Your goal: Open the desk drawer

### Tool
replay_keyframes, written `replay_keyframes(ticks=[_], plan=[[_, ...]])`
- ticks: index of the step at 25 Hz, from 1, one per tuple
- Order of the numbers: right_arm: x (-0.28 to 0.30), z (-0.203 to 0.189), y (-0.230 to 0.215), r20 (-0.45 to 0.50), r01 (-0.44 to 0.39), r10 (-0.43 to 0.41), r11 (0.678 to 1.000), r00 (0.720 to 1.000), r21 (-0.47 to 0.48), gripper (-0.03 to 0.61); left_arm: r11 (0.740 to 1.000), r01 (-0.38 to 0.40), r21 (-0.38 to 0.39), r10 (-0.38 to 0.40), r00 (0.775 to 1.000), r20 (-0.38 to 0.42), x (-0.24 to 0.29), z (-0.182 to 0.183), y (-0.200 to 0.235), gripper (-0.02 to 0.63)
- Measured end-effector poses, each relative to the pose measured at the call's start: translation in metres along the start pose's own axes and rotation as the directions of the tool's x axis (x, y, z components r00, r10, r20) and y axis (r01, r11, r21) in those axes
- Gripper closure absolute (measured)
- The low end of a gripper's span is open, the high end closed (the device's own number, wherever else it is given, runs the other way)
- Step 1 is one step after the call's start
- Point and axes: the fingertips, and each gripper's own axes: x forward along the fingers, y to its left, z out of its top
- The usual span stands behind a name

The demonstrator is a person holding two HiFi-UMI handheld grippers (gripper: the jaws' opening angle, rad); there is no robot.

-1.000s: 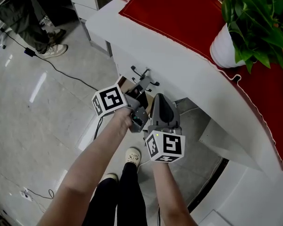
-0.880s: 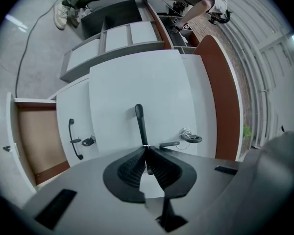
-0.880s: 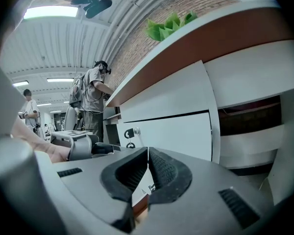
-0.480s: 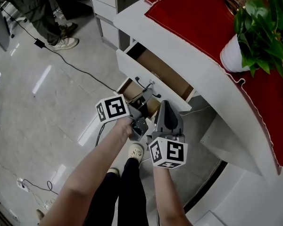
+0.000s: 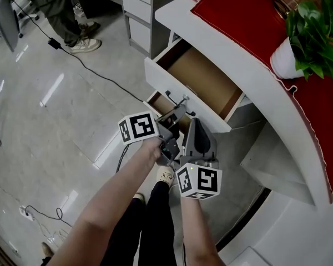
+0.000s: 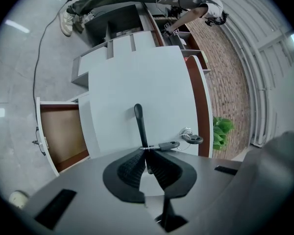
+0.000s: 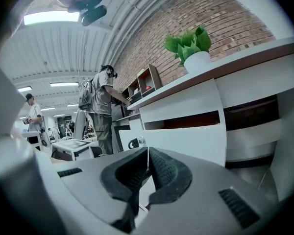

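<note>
The white desk drawer (image 5: 184, 96) stands pulled out, its brown inside (image 5: 202, 79) showing in the head view. My left gripper (image 5: 176, 111) is shut on the drawer's black bar handle (image 6: 138, 119), with the pads (image 6: 159, 168) pinched on it at my left gripper (image 6: 146, 153). A key on a ring (image 6: 186, 138) hangs in the lock beside the handle. My right gripper (image 5: 193, 123) hovers just right of the left one, apart from the drawer front. In the right gripper view my right gripper (image 7: 147, 168) has its pads together with nothing between them.
A lower drawer (image 6: 61, 133) under the pulled one also stands open. A potted plant (image 5: 313, 35) sits on the red cloth (image 5: 250, 21) on the desk top. A cable (image 5: 100, 76) crosses the floor, and another person's shoes (image 5: 84, 42) are at the upper left beside a drawer cabinet (image 5: 137, 7).
The drawer has slid out of the desk, from hidden under the top to well open. Both grippers have drawn back toward me with it.
</note>
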Motion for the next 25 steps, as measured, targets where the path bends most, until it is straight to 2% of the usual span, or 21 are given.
replay_keyframes(ticks=[6,14,25], plan=[[-0.009,-0.006,0.016,0.003,0.001,-0.001,0.999,1.0,-0.038,0.56,1.0,0.01,0.002,-0.01,1.0,-0.021,-0.018,-0.007,0.006,0.58],[-0.022,-0.021,0.051,-0.004,-0.071,0.071,0.991,0.997,-0.112,0.56,0.997,-0.07,0.03,0.072,0.995,-0.068,-0.05,-0.023,0.059,0.58],[-0.023,-0.035,0.053,0.0,-0.08,0.081,0.988,0.997,-0.133,0.56,0.996,-0.067,0.056,0.069,0.997,-0.036,-0.047,-0.027,0.084,0.58]])
